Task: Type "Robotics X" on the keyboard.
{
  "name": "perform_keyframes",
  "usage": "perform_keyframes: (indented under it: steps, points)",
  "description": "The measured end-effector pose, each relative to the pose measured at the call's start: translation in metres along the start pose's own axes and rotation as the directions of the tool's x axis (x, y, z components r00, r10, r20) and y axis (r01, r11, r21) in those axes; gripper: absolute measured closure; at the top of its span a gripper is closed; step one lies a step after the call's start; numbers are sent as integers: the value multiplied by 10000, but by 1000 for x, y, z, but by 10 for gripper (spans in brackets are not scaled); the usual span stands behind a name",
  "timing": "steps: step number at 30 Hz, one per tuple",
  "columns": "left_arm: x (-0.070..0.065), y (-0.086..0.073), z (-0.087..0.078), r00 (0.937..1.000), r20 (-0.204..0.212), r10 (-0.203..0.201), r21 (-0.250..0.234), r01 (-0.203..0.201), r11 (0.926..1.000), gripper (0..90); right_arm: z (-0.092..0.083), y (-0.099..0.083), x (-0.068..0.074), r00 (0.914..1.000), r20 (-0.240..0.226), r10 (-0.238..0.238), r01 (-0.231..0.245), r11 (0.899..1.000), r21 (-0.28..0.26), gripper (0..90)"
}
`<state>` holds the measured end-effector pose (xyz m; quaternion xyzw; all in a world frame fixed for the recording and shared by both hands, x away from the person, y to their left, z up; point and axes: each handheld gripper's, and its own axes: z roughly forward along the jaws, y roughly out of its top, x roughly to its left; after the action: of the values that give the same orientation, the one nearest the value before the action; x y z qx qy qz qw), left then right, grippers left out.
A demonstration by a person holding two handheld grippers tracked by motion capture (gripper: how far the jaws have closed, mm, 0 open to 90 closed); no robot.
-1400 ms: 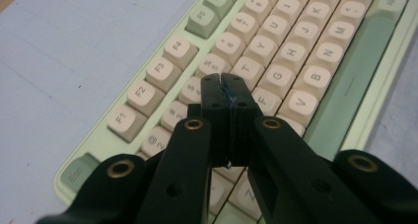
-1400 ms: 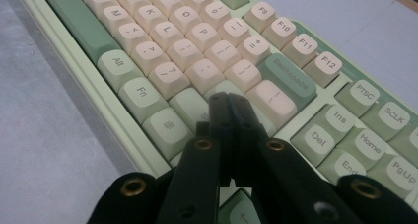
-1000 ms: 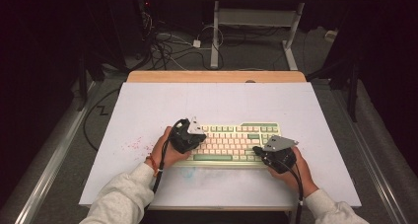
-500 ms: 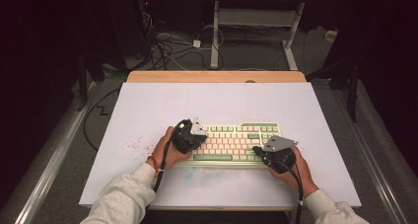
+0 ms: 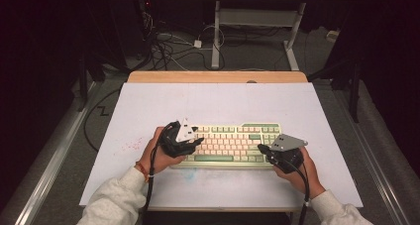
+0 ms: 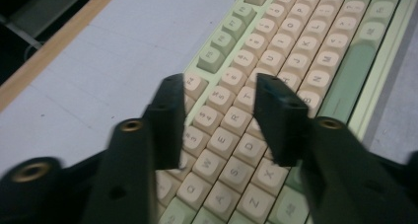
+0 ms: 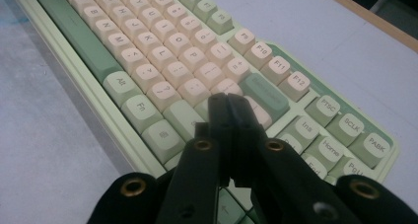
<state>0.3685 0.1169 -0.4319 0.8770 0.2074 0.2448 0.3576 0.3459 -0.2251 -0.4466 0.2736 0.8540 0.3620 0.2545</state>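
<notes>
A pale green keyboard with cream and green keys lies on the white table mat. My left gripper hovers over the keyboard's left end. In the left gripper view its jaws have just been opening and stand apart above the letter keys, with nothing between them; my left gripper is open. My right gripper sits at the keyboard's right end. Its jaws are pressed together over the keys near the green enter key; my right gripper holds nothing.
The mat lies on a wooden table whose far edge shows beyond it. Faint pink marks stain the mat left of the keyboard. Cables and a desk frame stand on the floor behind.
My left gripper has opened its jaws and shifted slightly right and up over the keyboard. The right gripper and the keyboard have stayed put.
</notes>
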Motion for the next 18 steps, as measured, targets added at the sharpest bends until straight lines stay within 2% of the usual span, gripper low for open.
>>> perform_keyframes:
  steps: [1,2,3,5,7,11,18]
  points:
    - [-1,-3,-3,9999,-159,63,-43,-64,10000,435,-1,1,0,10000,-14,-8,8,10000,-55,900]
    - [-2,-6,-5,9996,-280,88,-121,-91,9999,435,-1,1,0,10000,-14,-8,8,10000,-55,900]
    - [-3,-11,-8,9991,-426,42,-216,-51,9998,338,-2,3,0,10000,6,-32,32,10000,-80,900]
    - [-4,-17,-13,9994,-345,-27,-302,16,9995,290,-2,6,-1,10000,-24,-14,14,9999,-148,900]
    - [-6,-26,-16,9988,-496,-20,-309,5,9995,255,-2,9,-1,10000,-43,-31,30,9998,-210,900]
    - [-9,-44,-23,9975,-694,-86,-200,73,9998,241,1,12,0,9999,-97,-70,69,9998,-197,900]
    - [-12,-69,-35,9961,-813,-345,129,356,9993,234,21,28,2,9991,-384,-165,161,9998,-118,900]
